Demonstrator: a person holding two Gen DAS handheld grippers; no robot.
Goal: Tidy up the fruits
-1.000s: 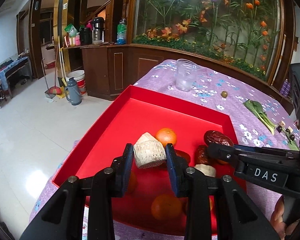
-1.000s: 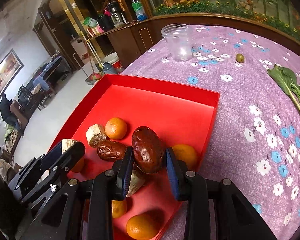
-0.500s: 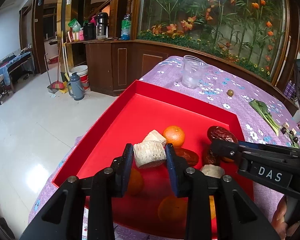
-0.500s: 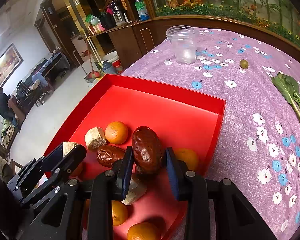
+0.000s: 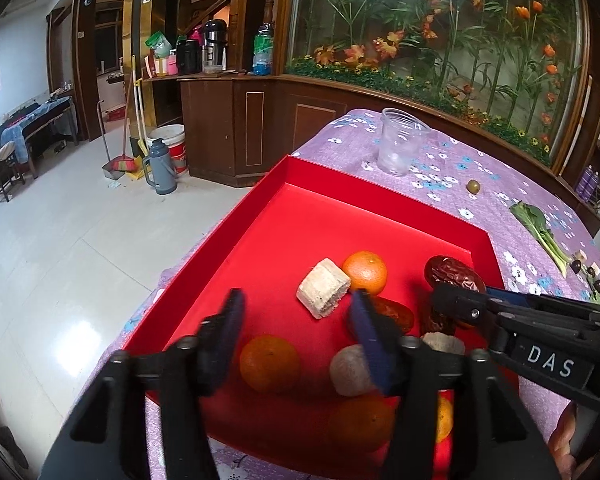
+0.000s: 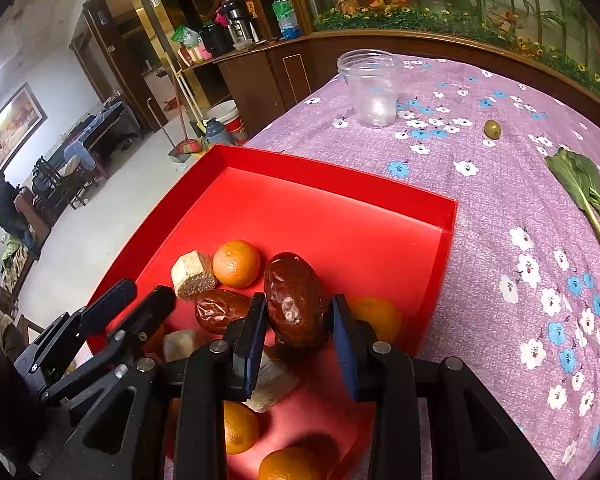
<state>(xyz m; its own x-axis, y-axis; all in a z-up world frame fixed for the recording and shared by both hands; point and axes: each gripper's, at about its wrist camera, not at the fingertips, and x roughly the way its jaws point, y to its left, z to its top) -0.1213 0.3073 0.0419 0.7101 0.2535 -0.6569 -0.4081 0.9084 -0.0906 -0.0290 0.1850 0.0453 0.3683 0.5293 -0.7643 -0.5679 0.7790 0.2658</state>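
A red tray [image 5: 260, 208] on the purple floral cloth holds several oranges [image 5: 365, 272], dark red dates and pale cut chunks. My left gripper [image 5: 298, 336] is open and empty above the tray's near left part. A round pale chunk [image 5: 350, 370] lies under its right finger, and a squarish pale chunk [image 5: 323, 288] lies beyond it. My right gripper [image 6: 298, 330] is shut on a large dark red date [image 6: 296, 300] held over the tray [image 6: 340, 178]; that date also shows in the left wrist view [image 5: 454, 274]. A second date [image 6: 220, 310] lies on the tray.
A clear plastic cup [image 6: 370, 88] stands at the far end of the table. A small green fruit [image 6: 492, 129] and a leafy green vegetable [image 6: 588, 196] lie on the cloth to the right. The table's left edge drops to the tiled floor [image 5: 52, 240].
My left gripper has opened and let go of the pale chunk, which now lies in the tray. My right gripper still holds the date, slightly farther over the tray.
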